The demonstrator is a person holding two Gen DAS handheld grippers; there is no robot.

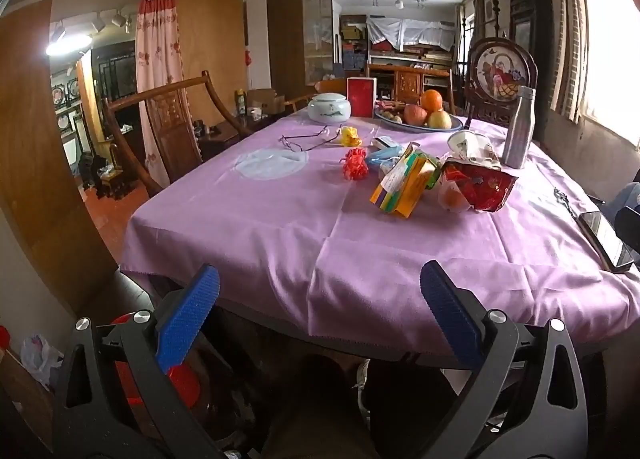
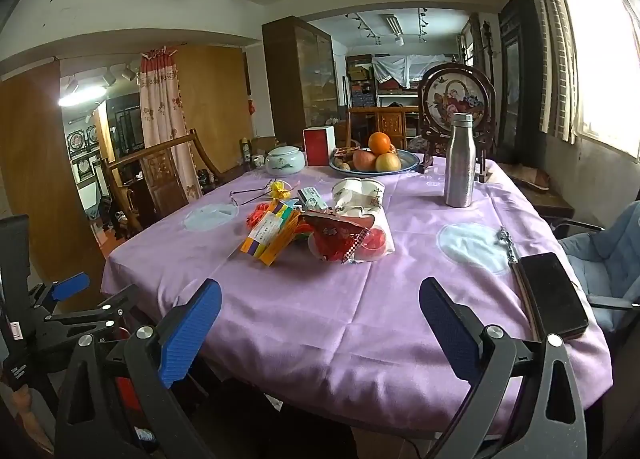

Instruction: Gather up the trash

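Mid-table on the lilac tablecloth [image 2: 320, 319] sat the crumpled red foil wrapper [image 2: 334, 239] and yellow carton [image 2: 276, 239], both grippers [image 1: 320, 319] [image 2: 320, 323] wide and empty at the near edge, where a careless sweep risked snagging the thin wire-rimmed glasses [image 1: 304, 139] or toppling the silver metal bottle [image 2: 460, 163].

A lilac cloth [image 2: 352, 299] with pale blue rounds covers the counter. Mid-counter lie a red foil wrapper [image 2: 336, 239] and a yellow, green and purple striped packet [image 2: 272, 235]. Blue pads [image 1: 188, 319] front black tongs; the far-edge box [image 2: 319, 146] looks red, perhaps white-sided.
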